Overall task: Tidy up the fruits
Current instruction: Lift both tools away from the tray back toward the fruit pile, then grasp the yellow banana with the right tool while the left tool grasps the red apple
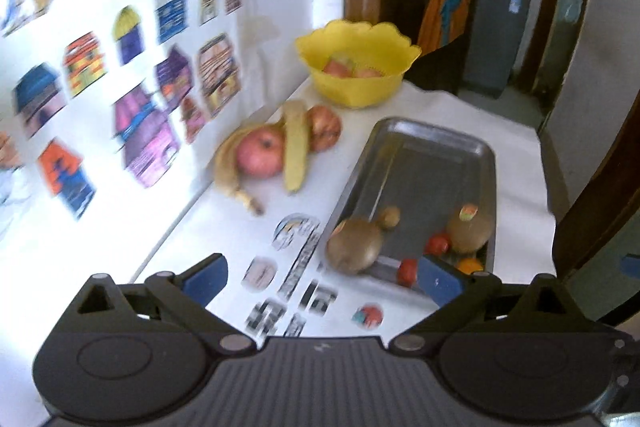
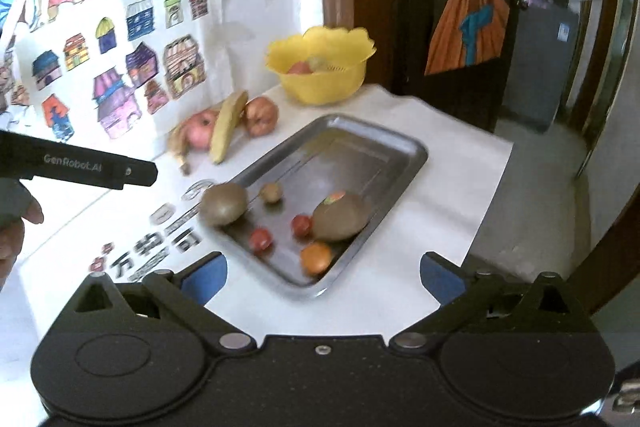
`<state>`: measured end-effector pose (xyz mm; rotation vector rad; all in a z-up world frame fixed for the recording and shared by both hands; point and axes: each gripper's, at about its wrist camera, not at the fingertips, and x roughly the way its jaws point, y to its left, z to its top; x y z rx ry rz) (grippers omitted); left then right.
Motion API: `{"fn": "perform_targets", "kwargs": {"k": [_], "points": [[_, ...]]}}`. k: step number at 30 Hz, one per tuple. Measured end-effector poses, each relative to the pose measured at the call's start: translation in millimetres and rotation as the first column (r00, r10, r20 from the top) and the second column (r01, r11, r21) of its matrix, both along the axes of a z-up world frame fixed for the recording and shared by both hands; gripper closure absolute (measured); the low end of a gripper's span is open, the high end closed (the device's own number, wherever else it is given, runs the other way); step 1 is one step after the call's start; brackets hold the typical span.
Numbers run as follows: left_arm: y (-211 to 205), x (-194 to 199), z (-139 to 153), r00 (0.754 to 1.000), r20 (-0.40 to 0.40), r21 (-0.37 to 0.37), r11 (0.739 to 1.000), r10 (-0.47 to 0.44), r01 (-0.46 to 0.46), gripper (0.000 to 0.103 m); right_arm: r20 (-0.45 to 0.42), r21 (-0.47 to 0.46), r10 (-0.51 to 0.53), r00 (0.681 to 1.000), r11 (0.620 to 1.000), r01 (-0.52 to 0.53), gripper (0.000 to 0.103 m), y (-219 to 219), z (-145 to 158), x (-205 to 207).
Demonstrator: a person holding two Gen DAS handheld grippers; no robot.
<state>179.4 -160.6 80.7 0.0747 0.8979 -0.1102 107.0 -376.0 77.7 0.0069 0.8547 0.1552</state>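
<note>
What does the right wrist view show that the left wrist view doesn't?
Only the right wrist view shows the left gripper's black body and the person's hand at the left edge. Only the left wrist view shows the round sticker on the table near its fingers. Both show the metal tray holding small fruits, the yellow bowl, and the bananas with apples by the wall.

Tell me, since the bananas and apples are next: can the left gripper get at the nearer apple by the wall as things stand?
Probably yes. The left gripper is open and empty, but a banana leans across the apple, crowding its right side.
</note>
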Motion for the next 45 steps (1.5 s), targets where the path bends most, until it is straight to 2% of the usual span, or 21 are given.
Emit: {"fn": "perform_targets", "kwargs": {"k": [5, 10, 15, 18, 20, 25, 27, 30, 32, 34, 36, 42, 45], "points": [[17, -19, 14, 0.998, -0.04, 0.025, 0.999, 0.042, -0.041, 0.001, -0.111, 0.008, 0.005, 0.994, 1.0, -0.004, 0.001, 17, 4, -1], [38, -22, 24, 0.992, -0.075, 0.074, 0.992, 0.106, -0.101, 0.001, -0.221, 0.012, 0.022, 0.975, 1.0, -0.02, 0.001, 35, 3, 11], [57, -15, 26, 0.986, -0.087, 0.104, 0.986, 0.14, -0.131, 0.001, -0.245, 0.026, 0.043, 0.969, 0.999, -0.037, 0.001, 52, 2, 23], [61, -2, 24, 0.984, -0.103, 0.147, 0.98, 0.147, -0.131, 0.001, -0.262, 0.039, 0.033, 0.964, 0.999, -0.024, 0.001, 61, -2, 34], [63, 8, 20, 0.984, -0.111, 0.173, 0.977, 0.141, -0.121, 0.001, -0.286, 0.049, 0.028, 0.958, 0.999, -0.014, 0.001, 67, -8, 43], [65, 38, -2, 0.983, -0.151, 0.183, 0.98, 0.103, -0.075, 0.001, -0.322, 0.058, -0.003, 0.947, 0.998, 0.023, 0.001, 81, -25, 63], [65, 50, -13, 0.983, -0.162, 0.185, 0.981, 0.083, -0.053, 0.001, -0.301, 0.123, 0.0, 0.954, 0.992, 0.039, 0.001, 82, -31, 68], [64, 74, -39, 0.987, -0.154, 0.164, 0.986, 0.039, -0.013, 0.001, -0.166, 0.274, 0.002, 0.986, 0.961, 0.044, 0.001, 79, -33, 71], [63, 87, -53, 0.993, -0.114, 0.176, 0.984, 0.04, -0.02, 0.001, -0.085, 0.28, 0.002, 0.996, 0.96, 0.022, 0.001, 81, -33, 74], [63, 101, -66, 0.996, -0.083, 0.154, 0.988, 0.034, -0.021, 0.001, -0.001, 0.242, 0.018, 1.0, 0.97, -0.017, 0.001, 83, -35, 83], [64, 112, -78, 0.998, -0.057, 0.138, 0.99, 0.035, -0.027, 0.001, 0.045, 0.216, 0.04, 0.998, 0.975, -0.048, 0.001, 84, -39, 98], [66, 144, -107, 1.0, -0.011, 0.142, 0.99, 0.007, -0.006, 0.001, 0.046, 0.262, 0.057, 0.997, 0.963, -0.067, 0.001, 90, -57, 169], [65, 153, -118, 1.0, -0.013, 0.148, 0.989, -0.004, 0.006, 0.001, 0.032, 0.233, 0.078, 0.996, 0.969, -0.083, 0.001, 103, -68, 198]]}}
